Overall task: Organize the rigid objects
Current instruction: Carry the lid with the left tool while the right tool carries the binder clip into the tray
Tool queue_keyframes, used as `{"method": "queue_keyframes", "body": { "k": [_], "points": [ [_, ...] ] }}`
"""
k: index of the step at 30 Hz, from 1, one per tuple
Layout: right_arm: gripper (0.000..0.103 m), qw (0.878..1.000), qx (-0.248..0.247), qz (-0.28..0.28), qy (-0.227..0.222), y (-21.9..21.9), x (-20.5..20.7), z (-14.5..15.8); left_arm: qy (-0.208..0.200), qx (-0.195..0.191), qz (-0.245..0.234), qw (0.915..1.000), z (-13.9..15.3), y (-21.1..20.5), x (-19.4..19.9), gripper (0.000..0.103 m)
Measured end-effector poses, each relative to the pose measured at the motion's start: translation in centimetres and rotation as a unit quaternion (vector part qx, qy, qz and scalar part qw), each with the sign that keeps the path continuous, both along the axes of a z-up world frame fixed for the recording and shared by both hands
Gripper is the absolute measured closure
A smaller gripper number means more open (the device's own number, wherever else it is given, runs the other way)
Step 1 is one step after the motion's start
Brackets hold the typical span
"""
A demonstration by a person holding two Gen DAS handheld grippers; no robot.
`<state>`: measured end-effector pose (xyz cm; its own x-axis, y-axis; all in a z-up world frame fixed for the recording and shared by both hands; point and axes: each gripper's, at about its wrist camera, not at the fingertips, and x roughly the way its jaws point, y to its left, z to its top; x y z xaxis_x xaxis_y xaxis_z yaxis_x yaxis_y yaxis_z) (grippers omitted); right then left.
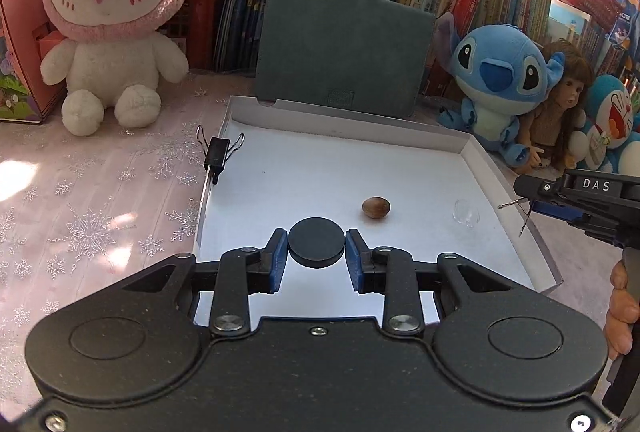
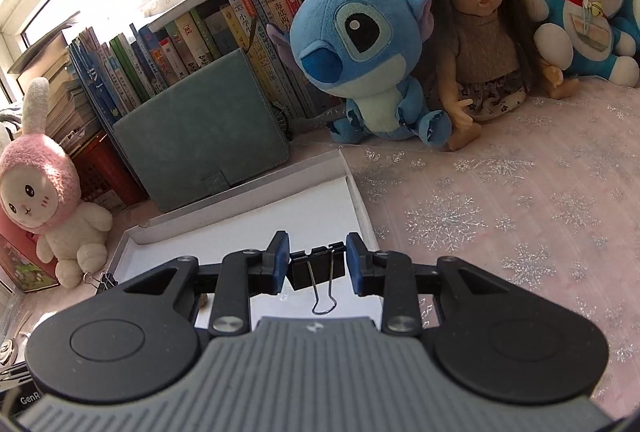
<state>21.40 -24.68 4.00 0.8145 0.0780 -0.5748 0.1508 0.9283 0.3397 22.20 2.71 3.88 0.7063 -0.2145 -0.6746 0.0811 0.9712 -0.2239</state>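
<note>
The left gripper [image 1: 316,246] has its blue pads closed on the edge of a flat round black disc [image 1: 316,240], held just above the floor of the shallow white cardboard box [image 1: 486,167]. The right gripper [image 2: 317,264] is narrowed around a black metal binder clip with wire handles [image 2: 319,269]; the left pad touches it, but on the right side I see a small gap, so I cannot tell if the grip is firm. If it is loose, the clip may turn or drop outside the box rim. The disc is held only by its thin edge and may slip if the pads relax too early. Inside the box lie a brown oval nut [image 1: 376,207] and a small clear glass piece [image 1: 466,212], well apart from each other, and a second black binder clip [image 1: 218,151] sits on the left wall.
</note>
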Motion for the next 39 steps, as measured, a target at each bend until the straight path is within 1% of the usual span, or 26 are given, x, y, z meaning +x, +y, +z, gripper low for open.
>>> {"method": "queue_keyframes", "body": {
  "k": [6,7,10,12,22,32,39],
  "points": [
    [0.068,1.000,-0.019,-0.011,-0.008,0.6,1.2,-0.4,0.012,0.001,0.012,0.9998,-0.9,-0.9,2.7,0.074],
    [0.068,1.000,-0.026,-0.011,-0.007,0.9,1.4,-0.5,0.013,0.003,0.013,0.9998,-1.0,-1.0,3.1,0.074],
    [0.068,0.998,-0.068,-0.014,-0.006,1.9,2.0,-0.7,0.011,0.010,0.011,0.9998,-1.1,-1.6,3.9,0.074],
    [0.068,0.997,-0.081,-0.016,-0.007,2.3,2.2,-0.8,0.010,0.014,0.011,0.9998,-1.2,-1.9,4.2,0.074],
    [0.067,0.997,-0.078,-0.019,0.004,2.5,3.1,-1.7,0.017,0.009,0.017,0.9997,-2.0,-2.3,5.5,0.074],
    [0.067,0.997,-0.074,-0.020,0.014,2.4,3.4,-2.4,0.020,0.016,0.015,0.9996,-2.6,-2.8,5.8,0.074],
    [0.067,0.997,-0.071,-0.025,0.014,2.4,3.5,-2.4,0.012,0.022,0.014,0.9996,-2.7,-3.1,5.8,0.074]
  ]
}}
